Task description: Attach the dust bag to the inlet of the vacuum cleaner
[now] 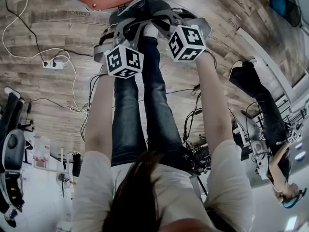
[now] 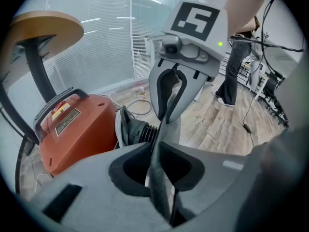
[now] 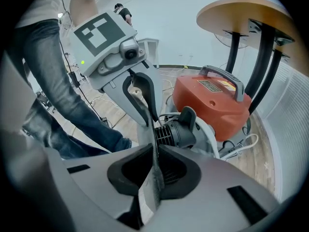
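The dust bag (image 2: 161, 185) is held edge-on just near of the black ribbed inlet (image 2: 142, 132) on the orange vacuum cleaner (image 2: 72, 129), not seated yet. Both left gripper (image 2: 155, 151) and right gripper (image 3: 154, 151) pinch it, jaws nearly closed. Next, I'd guess: line the bag mouth up and push it on.

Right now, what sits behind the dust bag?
The black ribbed inlet of the orange vacuum cleaner shows behind the dust bag; the bag covers the inlet's left side.

The vacuum cleaner (image 3: 212, 105) is orange-red with a grey handle. The left gripper (image 2: 157, 149) and right gripper (image 3: 155, 149) are pale grey, with black-and-white checked cubes. The dust bag (image 3: 150, 187) is light grey, and the floor (image 1: 48, 28) is brownish wood-grain.
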Demonstrator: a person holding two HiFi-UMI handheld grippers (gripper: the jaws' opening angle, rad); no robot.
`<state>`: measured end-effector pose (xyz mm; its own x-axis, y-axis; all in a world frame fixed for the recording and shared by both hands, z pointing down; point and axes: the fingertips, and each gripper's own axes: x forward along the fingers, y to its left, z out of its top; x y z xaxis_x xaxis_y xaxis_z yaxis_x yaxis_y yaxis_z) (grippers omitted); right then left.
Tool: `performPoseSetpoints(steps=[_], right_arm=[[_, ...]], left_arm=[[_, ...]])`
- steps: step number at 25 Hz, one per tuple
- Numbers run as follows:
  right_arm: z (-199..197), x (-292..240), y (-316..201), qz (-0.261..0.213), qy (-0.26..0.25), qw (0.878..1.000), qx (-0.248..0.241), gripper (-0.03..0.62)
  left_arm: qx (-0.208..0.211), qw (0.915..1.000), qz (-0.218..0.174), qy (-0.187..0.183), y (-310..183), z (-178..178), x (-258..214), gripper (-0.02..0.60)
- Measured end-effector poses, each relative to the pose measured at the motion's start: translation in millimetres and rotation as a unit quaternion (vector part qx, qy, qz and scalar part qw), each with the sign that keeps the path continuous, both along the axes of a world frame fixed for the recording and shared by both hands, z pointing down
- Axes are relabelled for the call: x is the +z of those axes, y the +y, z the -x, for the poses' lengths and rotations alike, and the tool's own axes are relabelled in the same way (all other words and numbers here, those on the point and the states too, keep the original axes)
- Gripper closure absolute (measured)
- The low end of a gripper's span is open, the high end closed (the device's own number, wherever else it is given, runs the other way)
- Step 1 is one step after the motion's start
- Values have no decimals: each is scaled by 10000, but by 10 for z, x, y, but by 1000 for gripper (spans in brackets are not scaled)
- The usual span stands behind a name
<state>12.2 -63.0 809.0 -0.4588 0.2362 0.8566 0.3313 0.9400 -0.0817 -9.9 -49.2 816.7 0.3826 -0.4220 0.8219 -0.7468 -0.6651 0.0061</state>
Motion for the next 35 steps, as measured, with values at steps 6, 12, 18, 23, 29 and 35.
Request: performPoseSetpoints(steps=[6, 12, 18, 23, 29, 35], right_arm=[[46, 13, -117, 3, 43, 10000, 49, 542], [55, 1, -141, 19, 46, 9996, 284, 543], [45, 17, -140, -44, 72, 9989, 463, 542], [25, 23, -150, -107, 55, 9973, 724, 534], [39, 23, -175, -152, 103, 9951, 973, 528], [50, 49, -197, -204, 197, 9936, 1096, 521]], left_arm=[[-428, 9985, 183, 271, -83, 37, 16, 508], [-314, 9990, 188, 260, -136, 74, 12, 497], [-438, 9984, 280, 219, -131, 67, 26, 497], [-383, 9988, 302, 81, -121, 37, 38, 494], [-542, 9979, 339, 125, -137, 50, 45, 494], [-659, 9969, 414, 141, -157, 64, 68, 492]])
